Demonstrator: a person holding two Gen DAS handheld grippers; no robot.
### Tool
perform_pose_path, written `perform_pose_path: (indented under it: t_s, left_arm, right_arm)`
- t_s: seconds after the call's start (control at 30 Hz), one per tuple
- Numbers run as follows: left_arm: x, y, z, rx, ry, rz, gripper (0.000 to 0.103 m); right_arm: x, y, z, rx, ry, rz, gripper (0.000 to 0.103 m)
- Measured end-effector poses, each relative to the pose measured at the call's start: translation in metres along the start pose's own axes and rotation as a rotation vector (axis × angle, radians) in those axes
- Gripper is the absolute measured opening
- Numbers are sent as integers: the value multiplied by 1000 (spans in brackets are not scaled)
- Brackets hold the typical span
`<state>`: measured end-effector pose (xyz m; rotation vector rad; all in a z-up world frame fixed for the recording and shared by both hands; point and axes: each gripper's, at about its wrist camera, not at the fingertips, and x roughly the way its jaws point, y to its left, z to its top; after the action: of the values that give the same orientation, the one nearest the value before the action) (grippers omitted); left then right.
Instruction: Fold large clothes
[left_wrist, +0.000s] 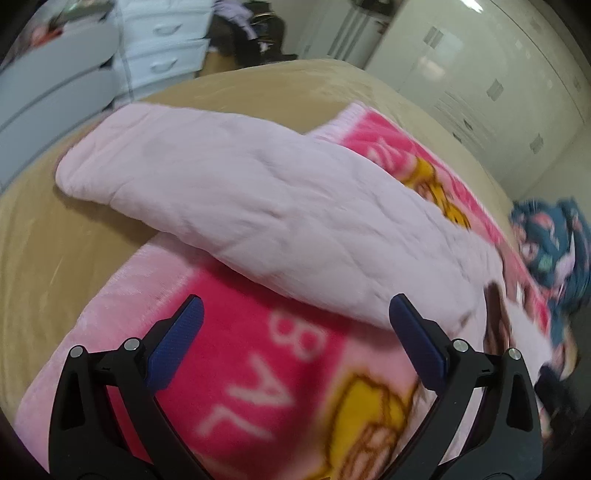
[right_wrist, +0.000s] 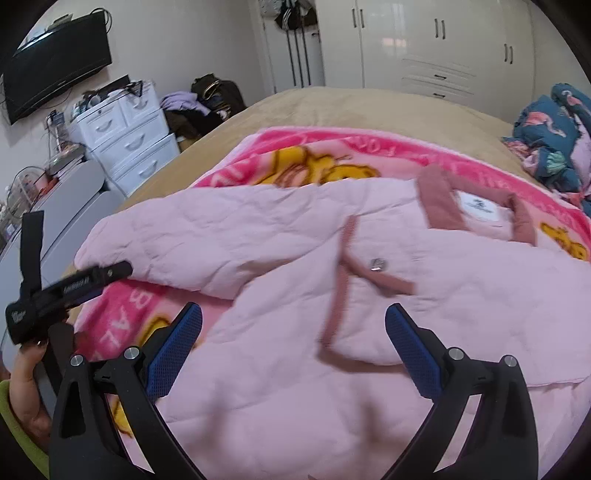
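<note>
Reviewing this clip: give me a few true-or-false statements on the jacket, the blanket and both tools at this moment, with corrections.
1. The pink jacket lies on a pink cartoon blanket. True.
2. The right tool is clamped on the jacket's collar. False: it is open, holding nothing.
3. The left tool is open above the blanket. True.
4. The jacket's sleeve hangs off the bed. False: it stretches across the blanket onto the tan cover.
5. A blue patterned bundle lies beyond the blanket. True.

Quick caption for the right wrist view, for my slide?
Open right tongs hover over a pale pink quilted jacket spread on a pink cartoon blanket.
</note>
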<state>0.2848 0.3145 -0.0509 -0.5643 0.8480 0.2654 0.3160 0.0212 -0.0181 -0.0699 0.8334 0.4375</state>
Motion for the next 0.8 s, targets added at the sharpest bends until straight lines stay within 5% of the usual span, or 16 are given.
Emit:
perform_pose_path:
  t_s: [0.37,0.6,0.67,0.73,0.77,0.8]
  left_arm:
    - [21,51,30,-204,-11,-97,94]
    - [36,91,46,-349,-69,-125,93]
    - [33,105,46,-418,-113,-164,84]
    - [26,109,50,-411,-149,-126,46]
    - [22,109,51,-401,-166,-123,38]
    - [17,110,53,-394,-190,-133,18]
  right_arm:
    - [29,44,-2,-39,45,55,99]
    - [29,34,-6,-42,51,43,99]
    - [27,24,-8,-29,53,34,99]
    - [22,16,-10,-25,49,21,99]
    - [20,12,-11,-27,44,13,99]
    - [17,8,-12,-28,39,4,99]
